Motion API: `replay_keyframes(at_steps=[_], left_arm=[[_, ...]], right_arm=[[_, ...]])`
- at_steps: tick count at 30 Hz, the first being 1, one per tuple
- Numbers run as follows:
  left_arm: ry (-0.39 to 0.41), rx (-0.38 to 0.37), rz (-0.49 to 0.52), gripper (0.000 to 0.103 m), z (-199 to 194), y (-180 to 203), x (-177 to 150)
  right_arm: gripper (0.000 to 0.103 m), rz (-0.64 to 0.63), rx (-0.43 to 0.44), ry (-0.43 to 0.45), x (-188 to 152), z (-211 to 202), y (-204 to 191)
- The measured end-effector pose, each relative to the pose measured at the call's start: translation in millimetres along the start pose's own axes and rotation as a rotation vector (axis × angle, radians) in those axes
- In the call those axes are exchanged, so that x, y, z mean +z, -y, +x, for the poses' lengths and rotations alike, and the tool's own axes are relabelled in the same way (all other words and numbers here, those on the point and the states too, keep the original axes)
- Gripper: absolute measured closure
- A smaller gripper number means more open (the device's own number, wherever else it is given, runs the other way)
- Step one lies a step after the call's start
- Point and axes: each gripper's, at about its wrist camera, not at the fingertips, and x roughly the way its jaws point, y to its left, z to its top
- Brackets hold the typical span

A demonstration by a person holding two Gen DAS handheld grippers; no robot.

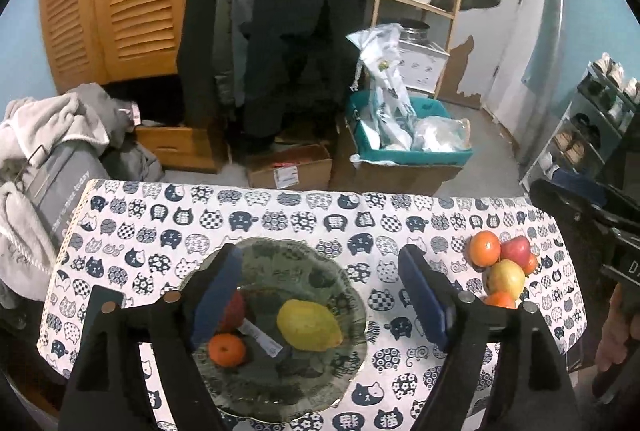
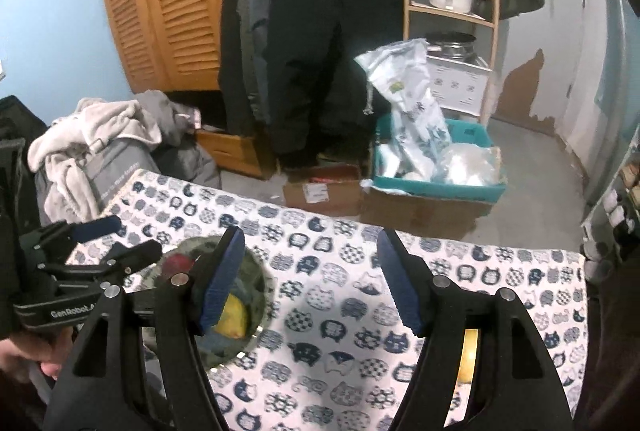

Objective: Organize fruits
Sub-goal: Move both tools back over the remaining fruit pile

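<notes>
Fruit sits on the dark scalloped glass plate (image 1: 340, 295) under the left gripper (image 1: 320, 295), whose blue pads stand apart and empty: a yellow lemon (image 1: 309, 325) between them, a red apple (image 1: 234, 311) and small orange (image 1: 227, 349) at eight o'clock. Loose oranges and apples (image 1: 502, 269) pile on the cat-print tablecloth (image 1: 280, 219) at three o'clock. The right gripper (image 2: 310, 279) hangs apart, empty, over bare cloth.

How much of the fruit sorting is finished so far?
Done: the plate holds a lemon, an orange and a red fruit. In hand: nothing; the left gripper and right gripper are both open and empty. Left: the pile of fruit beside the plate.
</notes>
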Motion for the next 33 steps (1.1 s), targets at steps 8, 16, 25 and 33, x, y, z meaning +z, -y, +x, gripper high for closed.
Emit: replay_keyframes(at_steps=[8,16,25,33], left_arm=[[-0.031,-0.032,0.052,0.015,13.9,41.3,0.7],[-0.072,-0.072,0.114,0.015,29.8,89.7,-2.9],[-0.135,-0.131,0.195,0.015,49.4,149.3,-15.2],[-0.218,-0.174,0.256,0.015,76.3,196.7,-34.9]], right_arm=[[0.032,0.044,-0.058,-0.018,-16.0,-9.1,41.5],[0.032,0.116,-0.116,-0.039,-32.8,-18.2,92.6],[0.031,0.189,-0.188,-0.071,-56.4,-25.7,144.0],[0.031,0.250,-0.222,-0.112,-78.7,-24.5,182.0]])
